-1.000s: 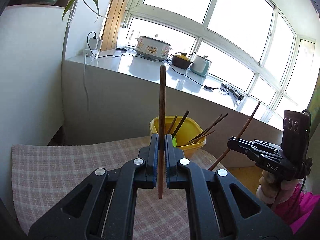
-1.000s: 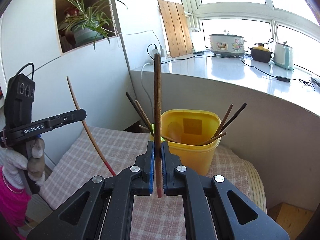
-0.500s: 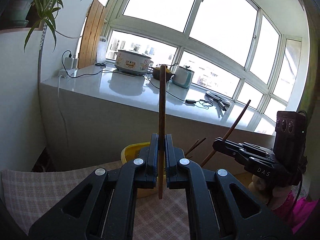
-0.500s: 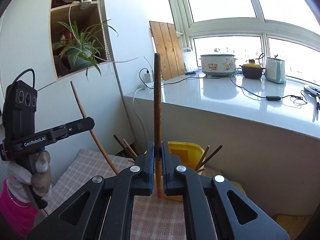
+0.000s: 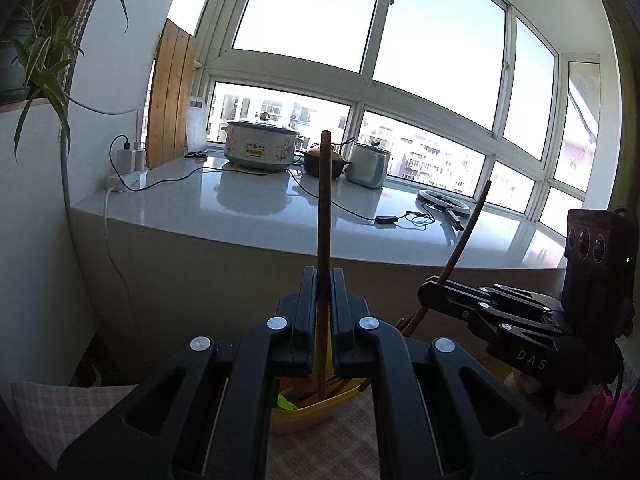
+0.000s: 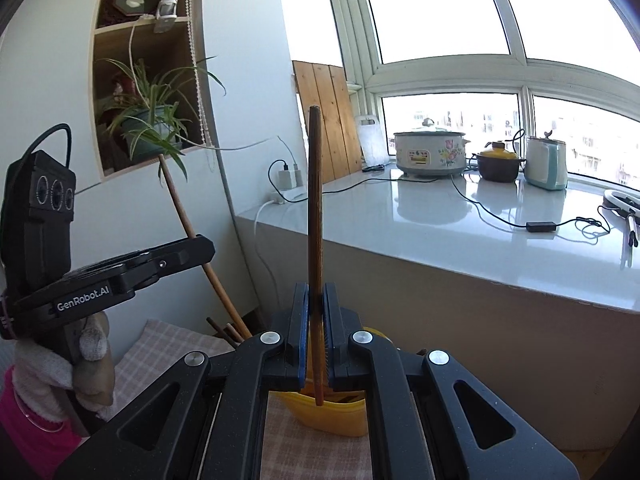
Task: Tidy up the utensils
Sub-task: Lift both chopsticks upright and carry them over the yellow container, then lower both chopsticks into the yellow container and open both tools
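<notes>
A home, in a glazed balcony nook used as kitchen space.

A white counter [image 6: 480, 232] runs under a curved window [image 5: 400, 60], carrying a flowered cooker [image 6: 430, 152], a clay pot [image 6: 498, 166], a kettle [image 6: 546, 162] and trailing cords [image 5: 352, 210]. A chopping board [image 6: 326, 120] leans in the corner, a spider plant [image 6: 150, 124] sits in a wall niche, apartment blocks [image 5: 432, 156] show outside, and a checked cloth [image 6: 168, 344] covers the low table.

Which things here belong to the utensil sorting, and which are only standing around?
Job:
- left gripper, shut on a chopstick
- right gripper, shut on another chopstick
- yellow bin of chopsticks

Standing around:
- cooker
- clay pot
- kettle
- plant
</notes>
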A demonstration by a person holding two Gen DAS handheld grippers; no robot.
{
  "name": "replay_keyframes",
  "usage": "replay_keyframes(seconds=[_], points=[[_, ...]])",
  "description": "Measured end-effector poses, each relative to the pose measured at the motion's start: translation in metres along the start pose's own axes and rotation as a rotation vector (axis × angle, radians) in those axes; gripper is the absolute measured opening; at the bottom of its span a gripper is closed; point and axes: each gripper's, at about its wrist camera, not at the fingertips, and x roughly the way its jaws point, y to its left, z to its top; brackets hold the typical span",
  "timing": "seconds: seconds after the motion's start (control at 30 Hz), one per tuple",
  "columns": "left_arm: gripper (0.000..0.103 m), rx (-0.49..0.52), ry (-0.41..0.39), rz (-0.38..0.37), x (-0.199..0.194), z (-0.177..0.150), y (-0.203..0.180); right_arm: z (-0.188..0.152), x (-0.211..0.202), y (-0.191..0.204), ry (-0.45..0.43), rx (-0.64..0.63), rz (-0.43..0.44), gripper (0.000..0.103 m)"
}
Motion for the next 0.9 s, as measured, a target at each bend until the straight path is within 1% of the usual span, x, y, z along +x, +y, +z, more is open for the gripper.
replay_keyframes(seconds=[0.17,0.4,0.6,0.9], points=[[0.004,0.019,0.005,0.030,0.008,-0.003,-0.001,-0.002,0.011,-0.001,0.016,-0.002,-0.010,0.005],[0.004,0.024,0.029,0.041,0.023,-0.009,-0.002,-0.003,0.022,-0.008,0.024,0.013,-0.028,0.005],[0.004,0.022,0.049,0.044,0.030,-0.012,-0.002,0.002,0.026,-0.007,0.012,-0.011,-0.051,0.005],[0.004,0.016,0.085,0.049,0.038,-0.022,0.001,-0.010,0.047,-0.016,0.080,0.015,-0.051,0.005]])
